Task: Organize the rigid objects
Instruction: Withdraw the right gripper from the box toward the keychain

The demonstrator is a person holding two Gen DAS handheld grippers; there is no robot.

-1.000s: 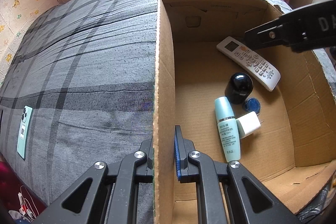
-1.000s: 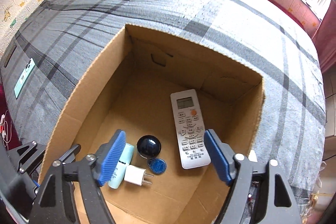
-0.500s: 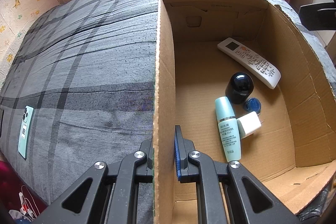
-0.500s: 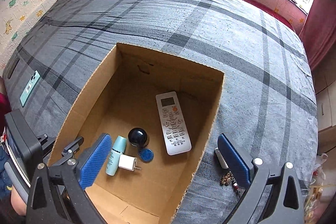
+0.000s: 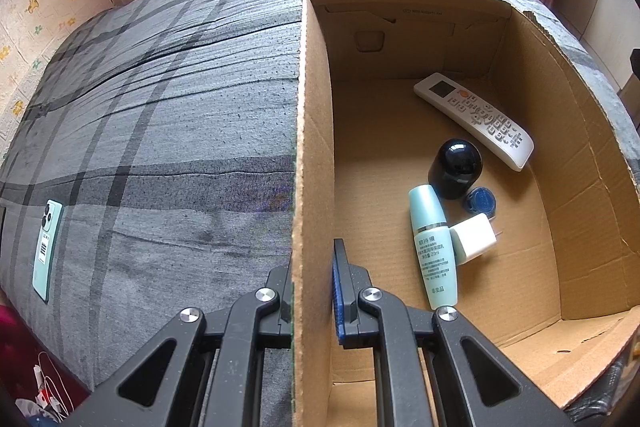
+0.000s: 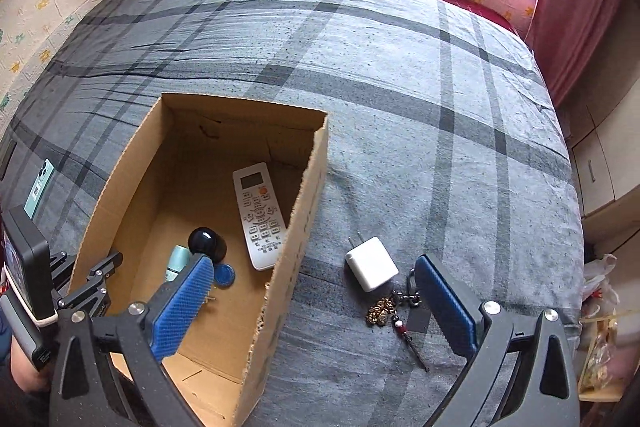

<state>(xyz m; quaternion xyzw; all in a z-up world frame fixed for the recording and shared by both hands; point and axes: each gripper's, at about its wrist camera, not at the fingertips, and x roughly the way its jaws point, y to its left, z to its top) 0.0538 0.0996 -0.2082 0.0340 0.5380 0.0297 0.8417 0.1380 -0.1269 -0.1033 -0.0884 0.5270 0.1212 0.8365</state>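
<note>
Black hand-held gripper (image 6: 316, 297), blue ribbed pads (image 6: 182, 301), silver screws

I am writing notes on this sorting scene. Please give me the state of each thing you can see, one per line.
Cardboard box: open, wall clamped by left gripper.
Right gripper: jaws wide open, empty.
Remote control: lying face up in box.
Teal bottle: lying down in box.
Black jar: in box.
White charger: on bed, outside box.
Keychain: on bed.
</note>
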